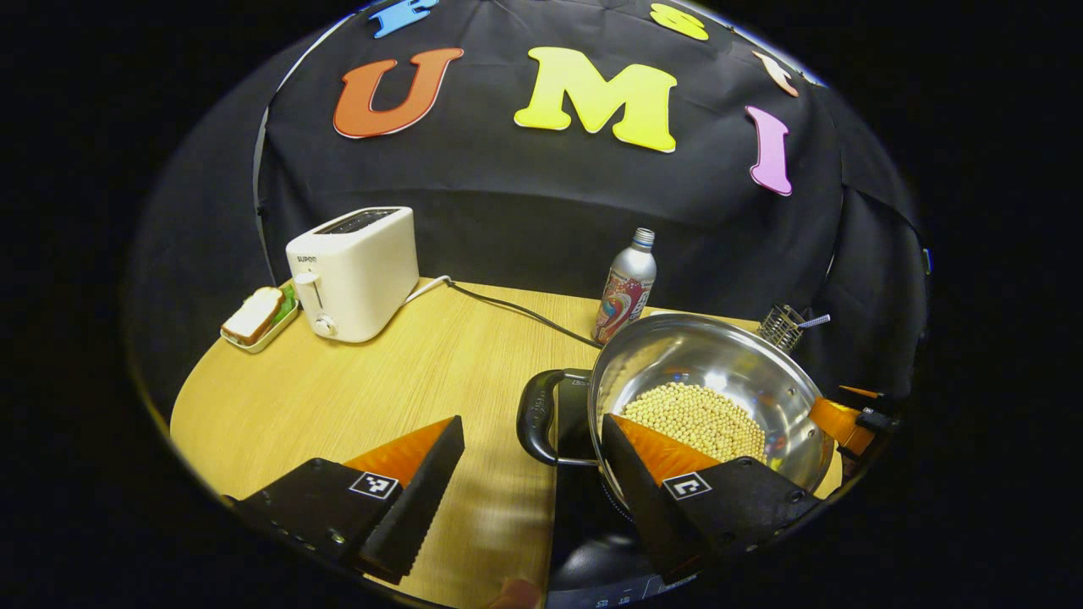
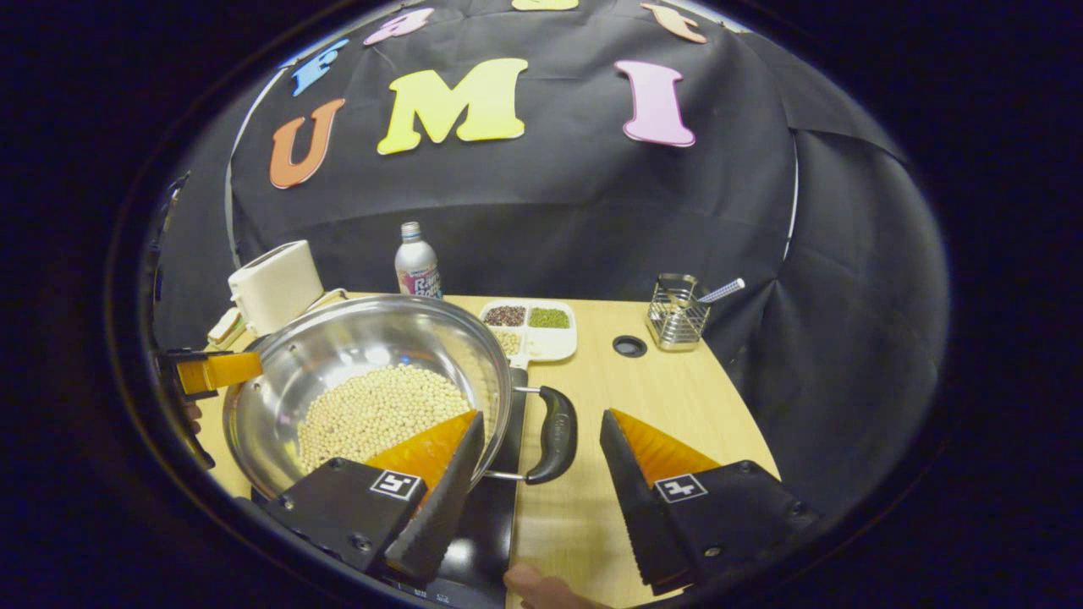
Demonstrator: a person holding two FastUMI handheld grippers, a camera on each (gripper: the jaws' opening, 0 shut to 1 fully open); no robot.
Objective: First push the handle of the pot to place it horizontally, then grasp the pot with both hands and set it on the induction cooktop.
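A steel pot (image 1: pixel 719 355) half full of pale beans sits over the black induction cooktop (image 1: pixel 579 507); I cannot tell whether it rests on it. In the left gripper view my left gripper (image 1: pixel 531 431) is open around the pot's black left handle (image 1: pixel 537 416), one finger over the rim. My right gripper (image 2: pixel 541 423) is open in the right gripper view, with the pot's other black handle (image 2: pixel 554 433) between its fingers. That view also shows the pot (image 2: pixel 364 347), the cooktop (image 2: pixel 486 516) and, beyond the pot's far rim, the left gripper (image 2: pixel 207 372).
A white toaster (image 1: pixel 355 271), its cord (image 1: pixel 508 309) and a sandwich dish (image 1: pixel 258 317) stand at the back left. Behind the pot are a bottle (image 1: pixel 626 292), a divided tray of beans (image 2: pixel 533 326) and a wire holder (image 2: pixel 677 321). A table hole (image 2: pixel 629 345) lies nearby.
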